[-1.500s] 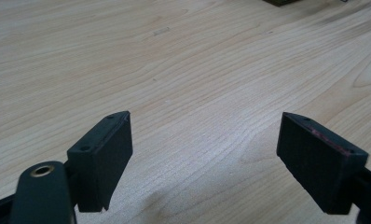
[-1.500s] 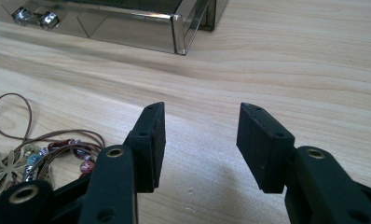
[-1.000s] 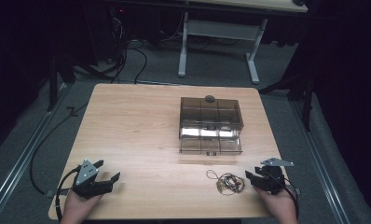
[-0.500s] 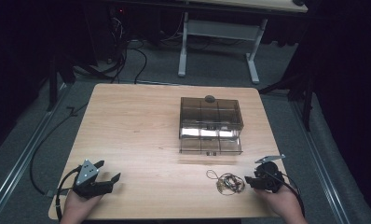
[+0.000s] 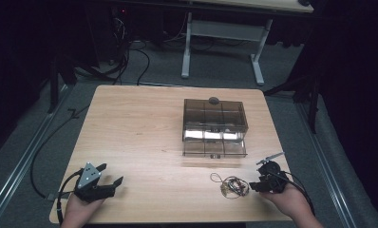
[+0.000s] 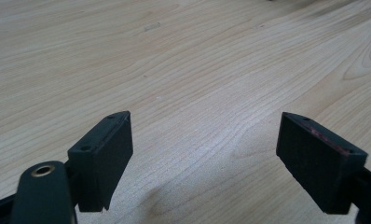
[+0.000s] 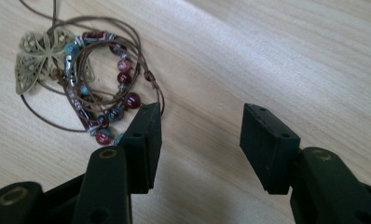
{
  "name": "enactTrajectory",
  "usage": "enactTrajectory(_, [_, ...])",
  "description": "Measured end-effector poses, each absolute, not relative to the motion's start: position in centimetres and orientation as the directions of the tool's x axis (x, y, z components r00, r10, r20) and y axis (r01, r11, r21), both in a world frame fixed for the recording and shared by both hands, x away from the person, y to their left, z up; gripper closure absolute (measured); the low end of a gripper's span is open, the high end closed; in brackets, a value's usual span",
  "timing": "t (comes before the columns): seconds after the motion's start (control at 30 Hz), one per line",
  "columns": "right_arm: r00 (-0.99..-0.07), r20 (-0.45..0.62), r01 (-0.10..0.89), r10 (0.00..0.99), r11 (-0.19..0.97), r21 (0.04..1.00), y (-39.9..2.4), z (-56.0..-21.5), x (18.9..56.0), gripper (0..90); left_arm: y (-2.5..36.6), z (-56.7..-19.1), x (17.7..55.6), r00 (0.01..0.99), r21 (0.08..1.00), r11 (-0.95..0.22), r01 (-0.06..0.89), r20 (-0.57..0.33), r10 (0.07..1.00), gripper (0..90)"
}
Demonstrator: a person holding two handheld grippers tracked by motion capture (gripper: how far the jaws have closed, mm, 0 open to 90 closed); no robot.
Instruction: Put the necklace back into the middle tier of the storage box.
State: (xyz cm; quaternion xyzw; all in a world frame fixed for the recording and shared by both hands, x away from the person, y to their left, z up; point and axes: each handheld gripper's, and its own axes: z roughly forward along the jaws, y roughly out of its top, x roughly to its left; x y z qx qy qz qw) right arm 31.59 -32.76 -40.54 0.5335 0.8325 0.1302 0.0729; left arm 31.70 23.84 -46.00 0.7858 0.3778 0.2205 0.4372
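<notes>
On the pale wood-grain table [image 5: 139, 123], a tangled brown-cord necklace [image 7: 88, 79] with red beads and brass butterfly pendant lies beside the right gripper [image 7: 200, 135], jaws parted and empty; the left gripper [image 6: 207, 158] likewise gapes.

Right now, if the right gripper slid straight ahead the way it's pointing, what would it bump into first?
Probably the beaded necklace. It lies just ahead, off the right gripper's left jaw; straight between the open jaws lies bare table.

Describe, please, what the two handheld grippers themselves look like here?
Both are black two-jaw tools. The left gripper carries a grey three-cornered plate with dots and trails a black cable. The right gripper has a thin grey plate and a cable too. The jaws end in flat rectangular black pads.
</notes>
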Motion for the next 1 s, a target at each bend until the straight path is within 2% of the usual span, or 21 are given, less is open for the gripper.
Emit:
enactTrajectory(0.73, [-0.507,0.005,0.855,0.862,0.502,0.131,-30.9,-39.6,32.5,44.0,23.8,-46.0,31.7,0.622,0.853,-0.333,0.403,0.013,0.783,19.1])
enactTrajectory(1.0, [-0.531,0.011,0.843,0.847,0.527,0.104,-30.3,-39.3,32.8,42.2,23.8,-46.0,31.7,0.623,0.853,-0.332,0.403,0.010,0.782,19.1])
